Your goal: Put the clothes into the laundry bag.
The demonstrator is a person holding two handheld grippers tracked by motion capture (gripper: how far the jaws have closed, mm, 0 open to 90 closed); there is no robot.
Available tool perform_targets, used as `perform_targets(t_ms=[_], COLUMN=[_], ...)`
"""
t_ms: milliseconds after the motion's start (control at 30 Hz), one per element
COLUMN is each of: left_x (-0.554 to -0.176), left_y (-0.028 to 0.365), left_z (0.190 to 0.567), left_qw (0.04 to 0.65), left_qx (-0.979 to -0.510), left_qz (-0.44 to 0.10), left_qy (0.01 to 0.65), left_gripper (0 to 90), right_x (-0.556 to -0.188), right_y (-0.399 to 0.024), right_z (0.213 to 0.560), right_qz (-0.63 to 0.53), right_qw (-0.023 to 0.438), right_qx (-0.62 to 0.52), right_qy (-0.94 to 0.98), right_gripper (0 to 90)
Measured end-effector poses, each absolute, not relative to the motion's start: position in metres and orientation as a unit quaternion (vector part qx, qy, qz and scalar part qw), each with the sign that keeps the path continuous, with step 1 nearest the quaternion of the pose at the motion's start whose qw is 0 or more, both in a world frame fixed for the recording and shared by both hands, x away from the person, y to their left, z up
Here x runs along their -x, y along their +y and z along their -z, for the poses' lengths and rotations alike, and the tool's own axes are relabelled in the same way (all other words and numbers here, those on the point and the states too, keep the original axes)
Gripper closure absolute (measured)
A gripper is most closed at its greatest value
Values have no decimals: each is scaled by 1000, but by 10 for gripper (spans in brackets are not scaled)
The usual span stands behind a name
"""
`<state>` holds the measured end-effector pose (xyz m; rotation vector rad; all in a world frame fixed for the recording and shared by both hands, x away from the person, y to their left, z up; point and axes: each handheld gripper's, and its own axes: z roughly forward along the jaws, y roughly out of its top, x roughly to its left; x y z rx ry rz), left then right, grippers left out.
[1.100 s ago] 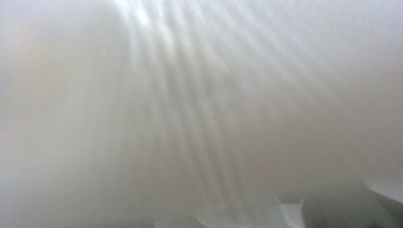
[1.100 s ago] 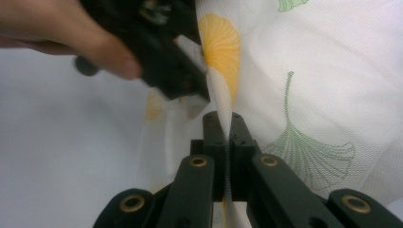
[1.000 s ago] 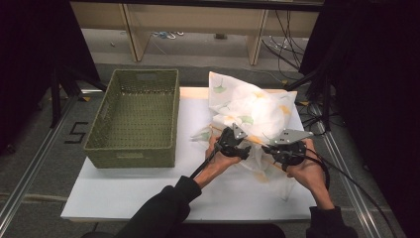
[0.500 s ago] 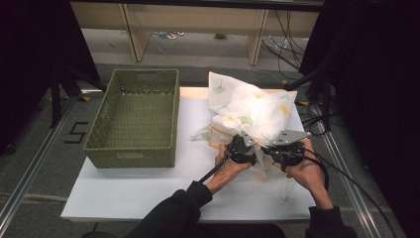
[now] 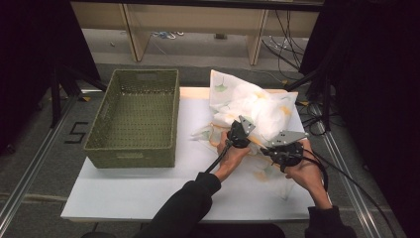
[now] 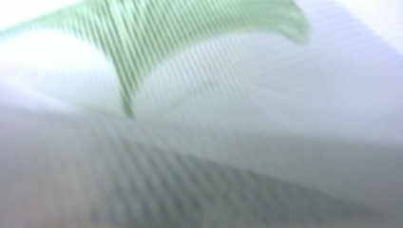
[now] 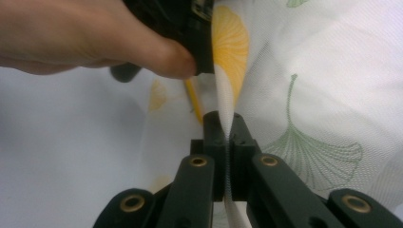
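In the high view the cloth [image 5: 257,106], white with ginkgo leaves, lies bunched right of centre on the desk [image 5: 148,191], with the green basket [image 5: 133,119] to its left. My right tool [image 7: 227,135] is clamped on a fold of the cloth, the fabric pinched between its black jaws. My left tool [image 5: 241,130] sits just left of it at the cloth's near edge; its jaws have just been closing, and its own blurred view shows cloth pressed close, so I cannot tell its grip.
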<state>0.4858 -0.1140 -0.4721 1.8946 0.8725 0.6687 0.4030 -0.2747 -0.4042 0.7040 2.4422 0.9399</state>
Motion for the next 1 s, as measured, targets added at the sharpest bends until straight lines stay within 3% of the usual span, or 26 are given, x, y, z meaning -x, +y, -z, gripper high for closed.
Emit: perform_targets(t_ms=[167,400,567,767,933,1000], left_x=[-484,-449,-432,-435,-454,-460], left_y=[-106,-82,-78,-101,-103,-102], left_z=[476,466,472,478,483,482], left_qw=[443,411,399,380,387,390], left_qx=[-790,-840,-853,-866,-839,-833], left_qz=[-246,-181,-167,-188,-235,-246], left_qy=[344,305,293,265,302,308], left_gripper=[737,288,206,235,688,789], right_x=[-404,-407,-405,-407,-406,-406], right_y=[-275,-279,-278,-277,-277,-277], right_z=[410,412,411,412,413,413], right_qz=[-335,-335,-333,-333,-333,-332], right_qw=[209,211,206,208,201,199], right_qx=[-261,-266,-279,-268,-271,-270], right_qy=[881,879,877,880,881,881], right_gripper=[898,897,897,897,897,897])
